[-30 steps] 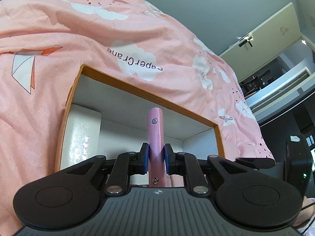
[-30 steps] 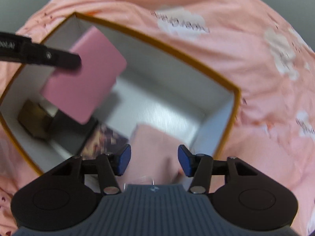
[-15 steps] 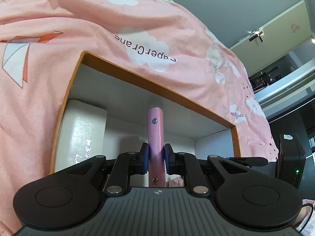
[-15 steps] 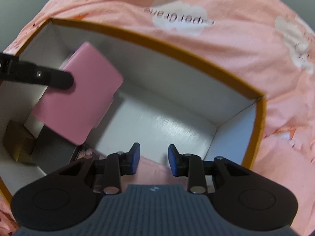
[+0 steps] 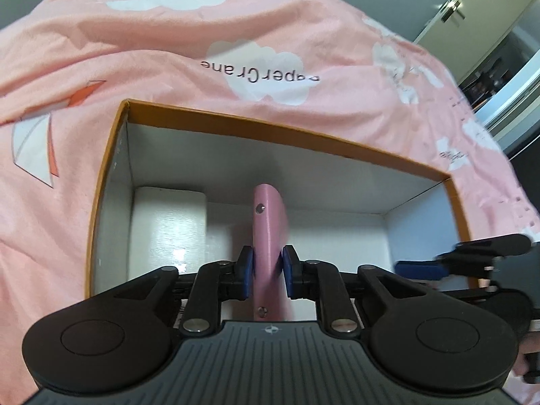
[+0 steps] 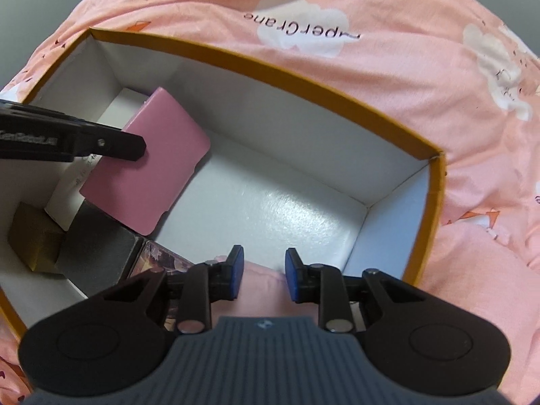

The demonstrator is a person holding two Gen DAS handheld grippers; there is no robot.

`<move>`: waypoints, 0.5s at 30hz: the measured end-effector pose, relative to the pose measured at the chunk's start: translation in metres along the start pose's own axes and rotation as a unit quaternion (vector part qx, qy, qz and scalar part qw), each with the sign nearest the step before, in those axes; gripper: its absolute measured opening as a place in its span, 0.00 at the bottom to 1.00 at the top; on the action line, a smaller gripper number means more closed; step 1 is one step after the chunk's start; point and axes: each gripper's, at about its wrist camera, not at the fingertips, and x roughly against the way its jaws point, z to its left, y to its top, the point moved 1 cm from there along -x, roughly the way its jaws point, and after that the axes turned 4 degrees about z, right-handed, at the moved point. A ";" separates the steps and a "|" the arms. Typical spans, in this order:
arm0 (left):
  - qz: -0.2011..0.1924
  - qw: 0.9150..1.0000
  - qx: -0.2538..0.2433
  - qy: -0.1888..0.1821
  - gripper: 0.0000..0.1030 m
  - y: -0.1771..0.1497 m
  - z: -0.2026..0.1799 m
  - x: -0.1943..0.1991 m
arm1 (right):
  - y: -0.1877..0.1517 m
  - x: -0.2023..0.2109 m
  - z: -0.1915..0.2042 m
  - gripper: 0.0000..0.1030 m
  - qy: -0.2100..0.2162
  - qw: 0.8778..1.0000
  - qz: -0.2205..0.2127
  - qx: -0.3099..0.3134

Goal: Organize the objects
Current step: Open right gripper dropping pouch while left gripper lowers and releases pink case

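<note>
Lowered since the earlier frame, the pink case (image 5: 268, 236) now sits deeper inside the orange-rimmed box (image 5: 270, 128), and the right jaws have just been closing — a soft pink item (image 6: 263, 290) lies between them, though whether the pads press on it I cannot tell.

At the left of the box, seen from the right wrist, a gold box (image 6: 33, 239) and a dark grey box (image 6: 98, 253) sit on the floor, with a white box (image 5: 168, 229) beside them against the left wall. Next to these, the left gripper (image 5: 266, 270) holds the pink case on edge, jaws clenched on its flat faces, hanging above the floor and tilted. Further right the floor is bare, and the right gripper (image 6: 261, 278) hangs over the near wall.

To do this step well, I would keep the case upright, ease it down beside the white box until its lower edge rests, and only then let go, so it does not tip onto the dark box.

Both grippers point steeply down into the box, which rests on a pink bedspread (image 5: 101, 67).
</note>
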 end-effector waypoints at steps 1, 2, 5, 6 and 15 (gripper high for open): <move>0.001 1.000 -0.007 0.012 0.21 0.000 -0.002 0.000 | -0.001 0.002 -0.001 0.26 0.003 1.000 -0.001 0.000; 0.001 1.000 -0.017 0.024 0.22 0.000 -0.005 0.000 | -0.003 0.003 -0.001 0.26 0.005 1.000 -0.002 0.000; 0.003 0.997 -0.046 0.061 0.25 -0.001 -0.012 0.001 | -0.003 0.003 -0.006 0.26 0.005 1.000 -0.006 0.002; 0.006 0.996 -0.055 0.069 0.26 -0.002 -0.013 0.000 | -0.004 0.004 -0.006 0.26 0.006 1.000 -0.008 0.003; 0.018 0.987 -0.108 0.122 0.28 -0.008 -0.025 -0.003 | -0.004 0.006 -0.005 0.27 0.012 1.000 -0.012 -0.001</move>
